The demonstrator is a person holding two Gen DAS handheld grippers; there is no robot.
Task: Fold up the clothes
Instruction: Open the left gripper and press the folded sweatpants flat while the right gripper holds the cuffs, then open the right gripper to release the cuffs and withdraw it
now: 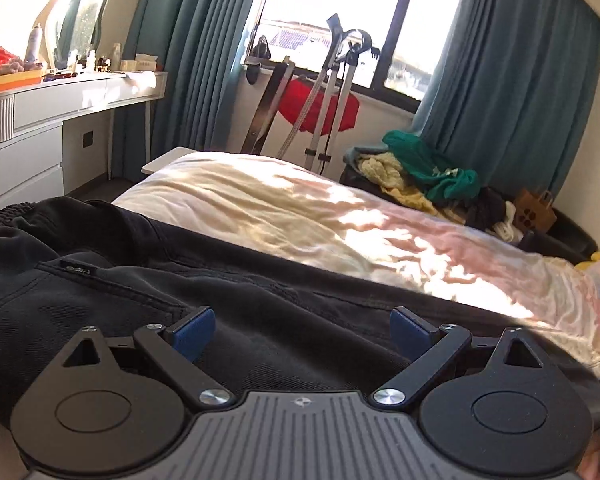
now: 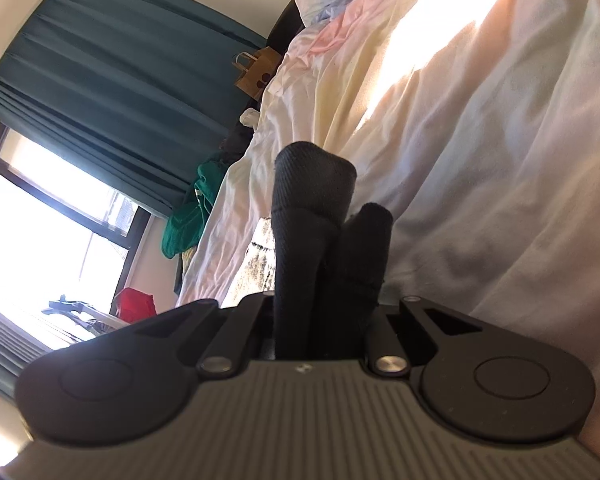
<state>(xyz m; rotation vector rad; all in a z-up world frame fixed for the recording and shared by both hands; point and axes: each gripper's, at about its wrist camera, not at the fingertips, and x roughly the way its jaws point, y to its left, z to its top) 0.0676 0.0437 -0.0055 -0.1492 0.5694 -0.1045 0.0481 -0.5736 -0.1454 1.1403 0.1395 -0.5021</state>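
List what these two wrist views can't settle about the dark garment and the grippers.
- Black twill garment, left wrist view: its full shape, cut off by the frame's left edge and the left gripper.
- Right gripper, right wrist view: its pads, buried in bunched black fabric.

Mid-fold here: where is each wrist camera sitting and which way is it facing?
Left wrist: behind the open left gripper, looking over the black garment and cream-pink bedsheet toward the window.
Right wrist: rolled sideways behind the right gripper, shut on bunched black fabric.
Shared: bedsheet, teal curtains, green clothing pile, brown paper bag.
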